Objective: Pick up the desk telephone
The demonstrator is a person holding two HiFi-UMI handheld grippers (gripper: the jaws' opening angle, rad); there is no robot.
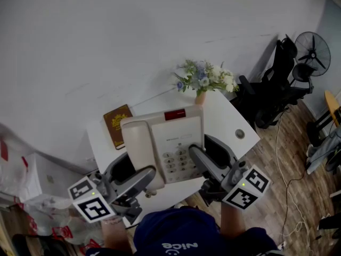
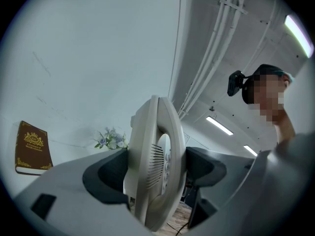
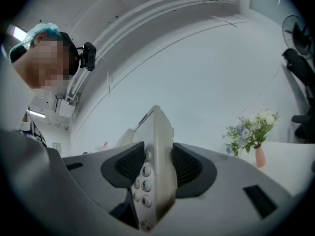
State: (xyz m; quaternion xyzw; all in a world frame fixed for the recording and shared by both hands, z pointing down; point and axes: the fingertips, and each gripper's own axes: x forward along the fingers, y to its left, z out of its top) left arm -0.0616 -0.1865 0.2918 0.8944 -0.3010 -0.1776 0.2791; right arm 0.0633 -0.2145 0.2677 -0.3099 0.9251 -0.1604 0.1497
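The left tongs (image 1: 136, 175) are pinching the phone (image 1: 162, 143) at its 7 o'clock edge and the right tongs (image 1: 212, 156) at 4 o'clock, holding it above the worktop (image 1: 228, 116). Only the left gripper view is showing its slatted grille (image 2: 156, 154); only the right, round keys (image 3: 143, 171) beside ribbed black pads (image 3: 187, 163).

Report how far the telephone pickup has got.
Done: the left gripper and right gripper are each clamped on a side of the desk telephone. In hand: it looks raised clear of the white table, handset on its cradle. Left: probably nothing but holding it steady.
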